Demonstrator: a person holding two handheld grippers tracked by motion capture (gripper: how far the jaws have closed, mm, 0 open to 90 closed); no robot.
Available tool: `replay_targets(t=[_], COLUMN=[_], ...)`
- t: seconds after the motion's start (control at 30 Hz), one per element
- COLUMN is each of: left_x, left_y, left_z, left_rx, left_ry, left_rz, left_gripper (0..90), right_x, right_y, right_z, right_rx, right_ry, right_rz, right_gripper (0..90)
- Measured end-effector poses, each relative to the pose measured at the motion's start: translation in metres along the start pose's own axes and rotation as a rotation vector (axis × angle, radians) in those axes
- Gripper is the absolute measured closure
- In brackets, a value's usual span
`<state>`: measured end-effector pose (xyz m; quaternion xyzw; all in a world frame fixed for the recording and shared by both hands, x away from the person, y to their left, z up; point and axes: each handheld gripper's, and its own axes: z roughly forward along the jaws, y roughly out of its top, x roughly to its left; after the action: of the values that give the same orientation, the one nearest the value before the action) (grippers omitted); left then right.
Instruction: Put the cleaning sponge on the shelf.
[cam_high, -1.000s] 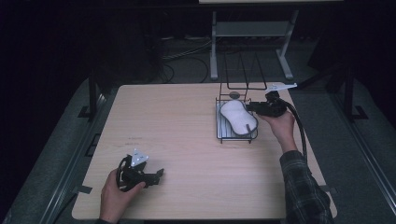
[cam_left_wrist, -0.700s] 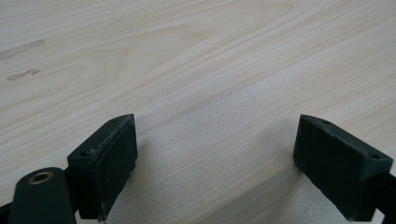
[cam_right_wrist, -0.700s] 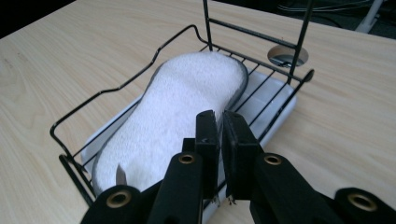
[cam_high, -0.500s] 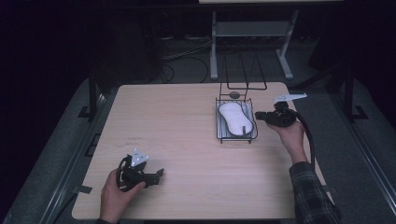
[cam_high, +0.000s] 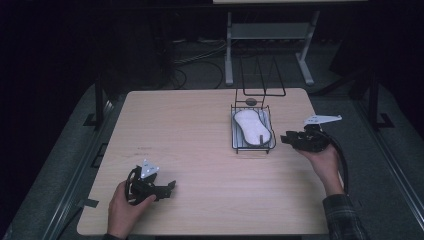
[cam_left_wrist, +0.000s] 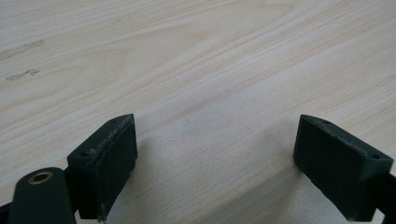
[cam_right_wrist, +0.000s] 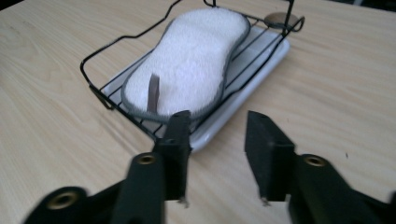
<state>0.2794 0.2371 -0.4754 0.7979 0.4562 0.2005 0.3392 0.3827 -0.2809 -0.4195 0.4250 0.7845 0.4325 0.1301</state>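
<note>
the wooden table (cam_high: 200, 130) is mostly bare, so both hands have open room, tightest by the right edge. the wire rack (cam_high: 252, 131) on its white tray holds the white sponge (cam_right_wrist: 187, 60) flat, so putting it away looks done. the right gripper (cam_right_wrist: 217, 135), part open and empty, sits just beside it; the left gripper (cam_left_wrist: 215, 158) gapes wide, empty, well apart.

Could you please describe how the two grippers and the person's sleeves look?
Both are black. The left gripper carries a grey three-cornered plate, and its jaws are blocky black pads with small holes and a brass-coloured rivet. The right gripper bears a similar plate; a thick black cable trails from it. A dark plaid sleeve covers the right forearm.
</note>
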Motion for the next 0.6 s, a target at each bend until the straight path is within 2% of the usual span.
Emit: replay_targets(t=[0.1, 0.13, 0.17, 0.3, 0.47, 0.5, 0.6], left_x=[0.0, 0.0, 0.0, 0.0, 0.0, 0.0, 0.0], left_y=[0.0, 0.0, 0.0, 0.0, 0.0, 0.0, 0.0], left_z=[0.0, 0.0, 0.0, 0.0, 0.0, 0.0, 0.0], left_rx=[0.0, 0.0, 0.0, 0.0, -0.003, -0.003, 0.0], left_ry=[0.0, 0.0, 0.001, 0.001, 0.001, 0.001, 0.001], left_rz=[0.0, 0.0, 0.0, 0.001, 0.001, 0.0, 0.004], left_gripper=[12.8, 12.7, 12.8, 12.8, 12.8, 12.8, 12.8], right_x=[0.003, 0.003, 0.007, 0.014, 0.019, 0.022, 0.025], right_y=[-0.007, -0.007, -0.012, -0.023, -0.033, -0.04, -0.045], right_z=[-0.005, -0.005, -0.008, -0.016, -0.025, -0.03, -0.033], right_rx=[0.025, 0.025, 0.037, 0.034, 0.042, 0.02, 0.042], right_ry=[-0.024, -0.024, -0.04, -0.087, -0.094, -0.091, -0.094], right_rz=[-0.007, -0.007, -0.008, -0.019, -0.006, 0.0, 0.008], right_gripper=[46.1, 46.1, 41.9, 36.9, 32.0, 31.1, 28.5])
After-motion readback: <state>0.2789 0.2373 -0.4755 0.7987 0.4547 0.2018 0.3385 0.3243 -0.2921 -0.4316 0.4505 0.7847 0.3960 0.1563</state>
